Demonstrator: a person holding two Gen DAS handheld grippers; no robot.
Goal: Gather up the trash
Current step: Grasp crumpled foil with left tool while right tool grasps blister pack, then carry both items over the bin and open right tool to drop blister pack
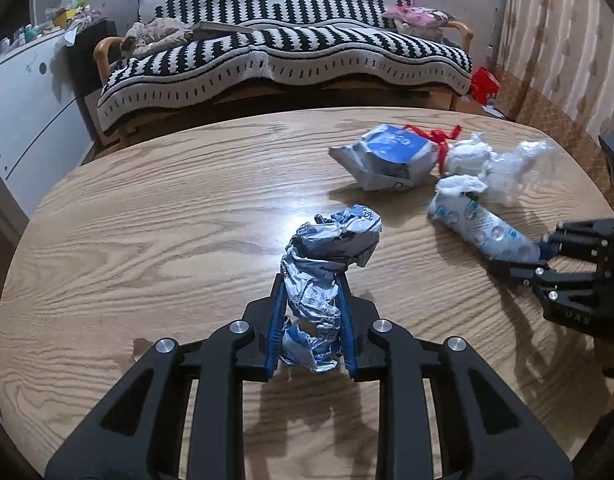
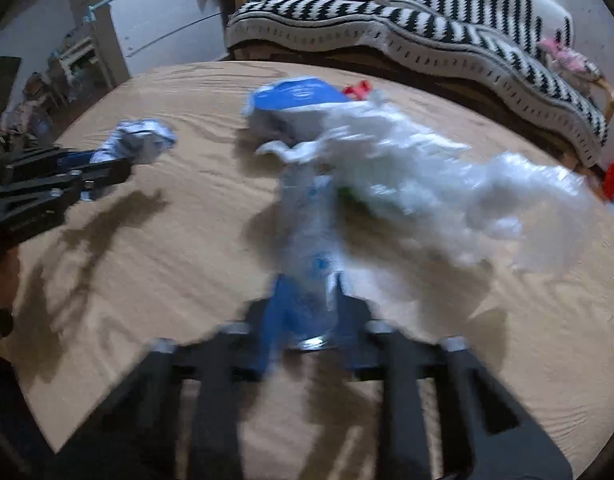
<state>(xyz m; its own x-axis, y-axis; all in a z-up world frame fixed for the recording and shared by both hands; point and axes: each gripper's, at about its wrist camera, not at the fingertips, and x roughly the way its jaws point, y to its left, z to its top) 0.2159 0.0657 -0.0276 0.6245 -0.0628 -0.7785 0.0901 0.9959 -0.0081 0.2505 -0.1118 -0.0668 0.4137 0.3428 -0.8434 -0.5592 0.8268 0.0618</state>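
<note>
The left gripper (image 1: 311,320) is clamped on a crumpled wrapper (image 1: 327,276) above the wooden surface (image 1: 147,220). The right gripper (image 2: 307,312) is closed around a plastic bottle (image 2: 311,240), white tissue (image 1: 461,185) stuffed in its mouth. A blue-and-white bag (image 1: 387,156) lies just beyond it; its contents are hidden.

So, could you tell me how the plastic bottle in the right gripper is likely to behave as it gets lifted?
The bottle looks clear and empty, so it is probably light. Held only at its end by the right gripper, it may pivot or slip on the smooth plastic. The tissue at its far end looks loose and could drop onto the table.
</note>
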